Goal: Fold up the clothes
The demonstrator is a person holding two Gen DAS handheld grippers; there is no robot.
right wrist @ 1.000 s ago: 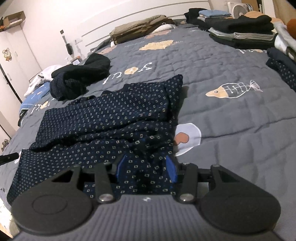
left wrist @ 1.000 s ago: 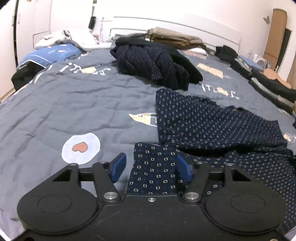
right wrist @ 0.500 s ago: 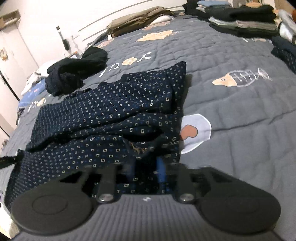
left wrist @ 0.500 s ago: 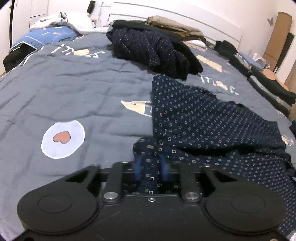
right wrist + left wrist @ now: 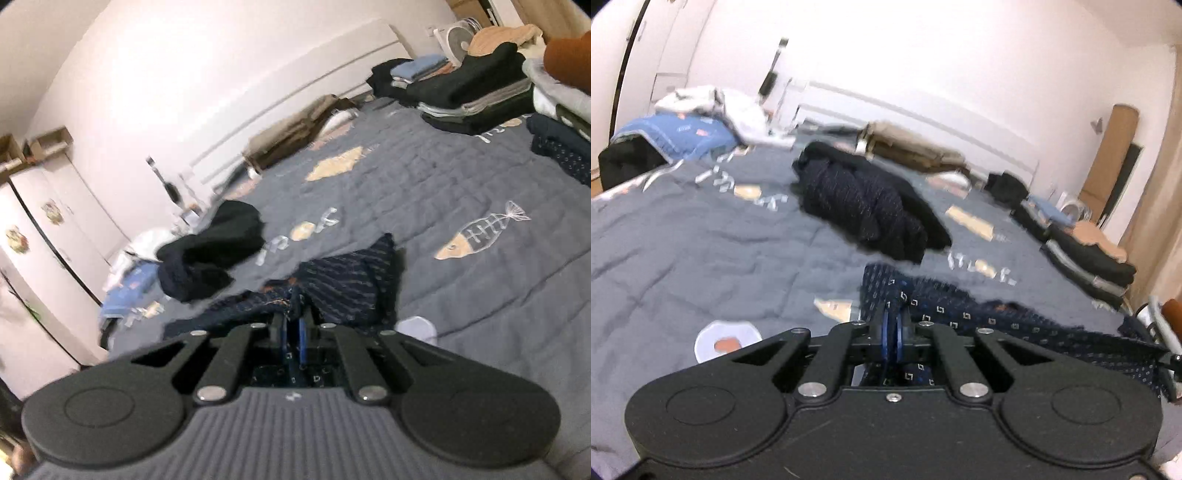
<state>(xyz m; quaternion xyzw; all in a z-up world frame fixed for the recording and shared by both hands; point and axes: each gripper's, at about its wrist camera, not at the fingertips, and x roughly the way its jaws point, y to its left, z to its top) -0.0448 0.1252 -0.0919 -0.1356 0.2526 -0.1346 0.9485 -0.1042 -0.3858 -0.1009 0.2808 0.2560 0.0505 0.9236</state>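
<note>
A navy garment (image 5: pixel 1015 325) with small square print hangs stretched above the grey bedspread (image 5: pixel 683 251). My left gripper (image 5: pixel 896 325) is shut on one near corner of it, blue pads pressed together on the cloth. In the right wrist view the same navy garment (image 5: pixel 354 284) bunches ahead, and my right gripper (image 5: pixel 293 321) is shut on its edge. Both views are blurred by motion. The cloth runs from the left gripper off to the right.
A heap of dark unfolded clothes (image 5: pixel 864 206) lies mid-bed. Folded stacks (image 5: pixel 1089 254) line the right side, more stacks (image 5: pixel 465 92) in the right wrist view. Beige folded items (image 5: pixel 908 147) sit by the headboard, white and blue bedding (image 5: pixel 694 122) at far left.
Both grippers went from open around the garment's near edge to shut on it, then rose, lifting the cloth off the bedspread. The views tilted up toward the headboard.
</note>
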